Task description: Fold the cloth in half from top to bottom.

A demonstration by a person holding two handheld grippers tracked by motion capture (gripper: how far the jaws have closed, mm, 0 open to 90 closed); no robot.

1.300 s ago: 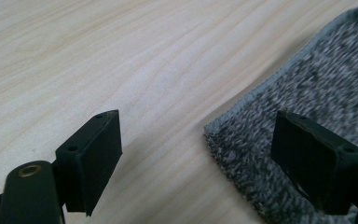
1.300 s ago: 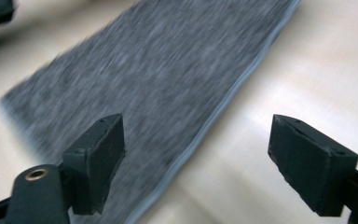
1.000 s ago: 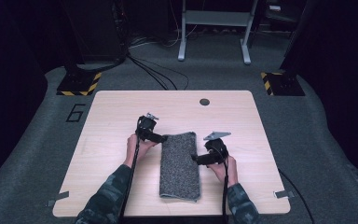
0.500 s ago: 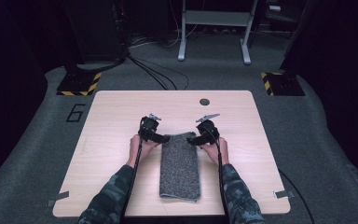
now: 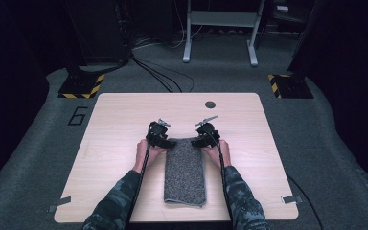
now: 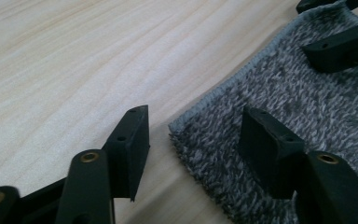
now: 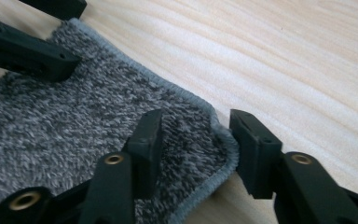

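A grey knitted towel (image 5: 184,170) lies folded in a long strip on the wooden table (image 5: 124,115). My left gripper (image 5: 164,140) sits at its far left corner and my right gripper (image 5: 202,139) at its far right corner. In the left gripper view the left gripper (image 6: 196,112) straddles the towel's corner (image 6: 200,140), one jaw on bare wood and apart from the hem. In the right gripper view the right gripper (image 7: 196,114) straddles the other corner (image 7: 191,135), whose hem curls up at the outer jaw. Both pairs of jaws have just been closing and stand open.
A dark round hole (image 5: 210,104) sits in the table near its far edge. Tape strips (image 5: 59,203) mark the front corners. Cables trail back along both forearms. Bare wood lies left and right of the towel.
The right hand moved left and forward from the towel's right side to its far right corner. Both grippers' jaws have narrowed around the corners. The left hand stayed put.
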